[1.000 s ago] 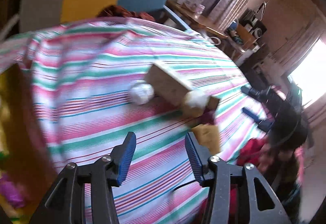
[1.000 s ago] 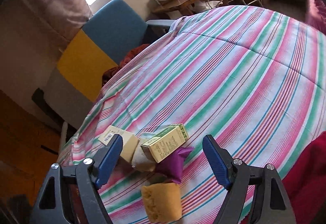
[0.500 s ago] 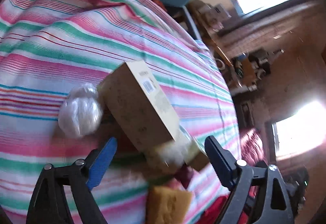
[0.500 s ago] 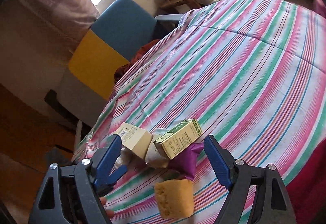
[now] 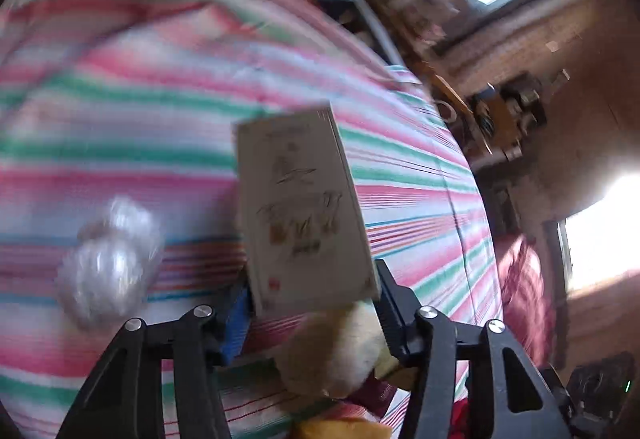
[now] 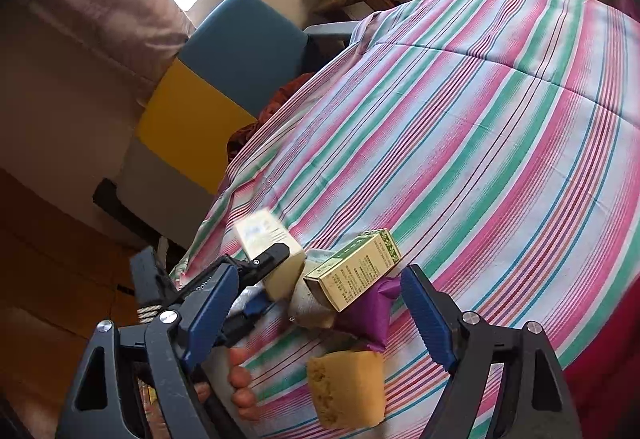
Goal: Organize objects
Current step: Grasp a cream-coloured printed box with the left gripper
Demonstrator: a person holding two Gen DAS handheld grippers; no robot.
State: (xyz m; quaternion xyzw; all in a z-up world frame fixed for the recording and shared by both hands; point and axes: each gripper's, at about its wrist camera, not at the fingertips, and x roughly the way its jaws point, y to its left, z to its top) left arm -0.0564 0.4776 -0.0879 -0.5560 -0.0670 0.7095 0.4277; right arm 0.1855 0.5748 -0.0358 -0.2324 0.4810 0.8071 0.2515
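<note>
- The left gripper (image 5: 310, 303) has just been closing, and its jaws now sit on either side of the near end of the beige carton (image 5: 302, 207); the pads appear to press its sides, so I judge it gripped. The carton stands tilted up from the striped bedcover (image 6: 480, 127).
- The right gripper (image 6: 316, 311) hangs wide and empty above the heap: green box (image 6: 354, 271), purple pouch (image 6: 368, 315), yellow sponge (image 6: 348, 387).
- Risk: the grip is on the carton's end only, so it may swing or slip out when lifted.
- Risk: the pale soft bundle (image 5: 332, 351) lies against the carton's lower edge; lifting may drag it, and tip the green box resting on it.
- Risk: the clear plastic ball (image 5: 108, 259) lies just beside the left jaw and may roll on the soft cover if nudged.
- Hard to read: the left view is blurred, so pad contact is not crisp. The carton's underside is hidden. No bin or destination is visible.
</note>
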